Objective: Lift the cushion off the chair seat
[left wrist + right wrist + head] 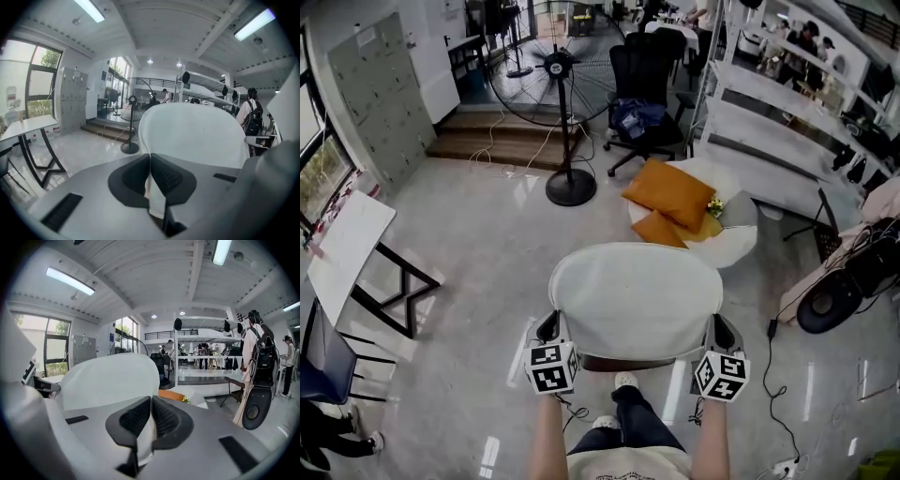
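A white rounded cushion [636, 298] hangs in the air in front of me, held at its two near corners. My left gripper [549, 325] is shut on the left corner, and its view shows the white cushion [194, 133] pinched between the dark pads [166, 174] of the left gripper [150, 161]. My right gripper [721, 330] is shut on the right corner; in its view the cushion [110, 378] runs into the closed jaws of the right gripper [151, 405]. A dark strip of the chair seat [628, 363] shows below the cushion's near edge; the chair is otherwise hidden.
Beyond the cushion, orange pillows [670, 192] lie on a low white round seat [739, 240]. A standing fan [567, 112] and a black office chair [647, 98] stand farther back. A white folding table [352, 248] is at left; a black speaker [830, 302] and cables are at right.
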